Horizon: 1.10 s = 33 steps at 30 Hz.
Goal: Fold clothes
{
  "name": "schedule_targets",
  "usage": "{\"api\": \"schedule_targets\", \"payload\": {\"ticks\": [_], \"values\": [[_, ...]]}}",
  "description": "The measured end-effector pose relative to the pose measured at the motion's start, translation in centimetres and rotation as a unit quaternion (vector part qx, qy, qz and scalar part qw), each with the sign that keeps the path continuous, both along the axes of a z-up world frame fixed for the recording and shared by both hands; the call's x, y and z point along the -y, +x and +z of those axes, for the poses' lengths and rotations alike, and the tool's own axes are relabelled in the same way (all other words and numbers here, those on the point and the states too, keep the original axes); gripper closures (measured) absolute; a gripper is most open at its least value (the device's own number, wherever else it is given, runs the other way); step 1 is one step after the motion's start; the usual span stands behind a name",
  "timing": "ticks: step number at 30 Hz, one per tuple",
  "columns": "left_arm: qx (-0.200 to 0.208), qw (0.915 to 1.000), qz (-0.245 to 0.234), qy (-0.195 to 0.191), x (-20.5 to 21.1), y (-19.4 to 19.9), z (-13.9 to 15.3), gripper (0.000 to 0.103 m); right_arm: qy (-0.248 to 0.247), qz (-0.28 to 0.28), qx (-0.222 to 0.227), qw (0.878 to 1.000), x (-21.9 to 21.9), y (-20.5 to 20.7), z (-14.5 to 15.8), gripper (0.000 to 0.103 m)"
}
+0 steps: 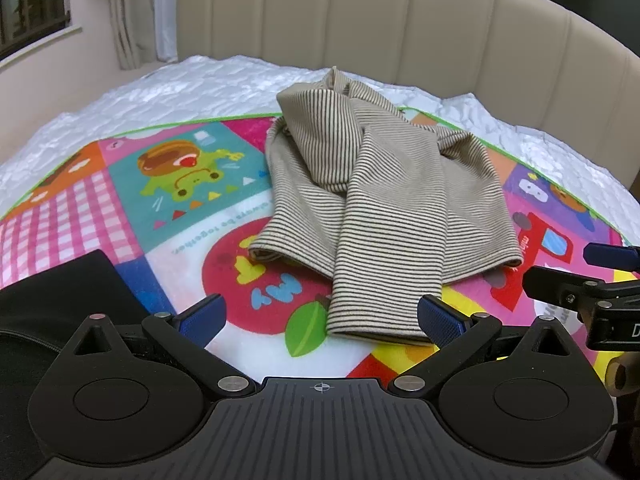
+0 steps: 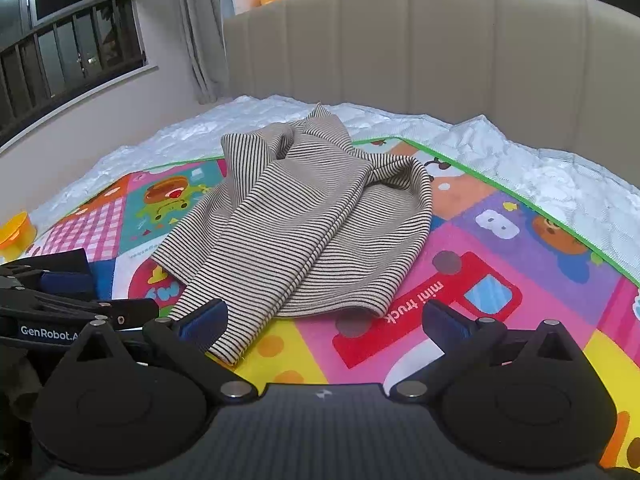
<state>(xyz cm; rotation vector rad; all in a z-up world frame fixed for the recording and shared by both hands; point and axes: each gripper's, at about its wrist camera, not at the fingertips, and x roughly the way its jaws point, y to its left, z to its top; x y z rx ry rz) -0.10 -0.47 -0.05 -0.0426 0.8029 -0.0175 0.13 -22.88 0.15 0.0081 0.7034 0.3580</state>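
A beige garment with thin dark stripes lies crumpled on a colourful cartoon play mat on the bed. It also shows in the right wrist view. My left gripper is open and empty, its blue pads just short of the garment's near hem. My right gripper is open and empty, its left pad by the near corner of the garment. The right gripper also shows at the right edge of the left wrist view; the left gripper shows at the left of the right wrist view.
A black cloth lies on the mat at the near left. A beige padded headboard stands behind the bed, over white bedding. An orange and yellow object sits at the far left. A window and curtain are at the left.
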Motion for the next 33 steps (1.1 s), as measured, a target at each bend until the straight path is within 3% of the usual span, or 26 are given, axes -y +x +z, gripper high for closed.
{"api": "schedule_targets", "payload": {"ticks": [33], "values": [[-0.001, 1.0, 0.0, -0.002, -0.08, -0.04, -0.13, 0.0, 0.003, 0.002, -0.008, 1.0, 0.15, 0.39, 0.03, 0.0]]}}
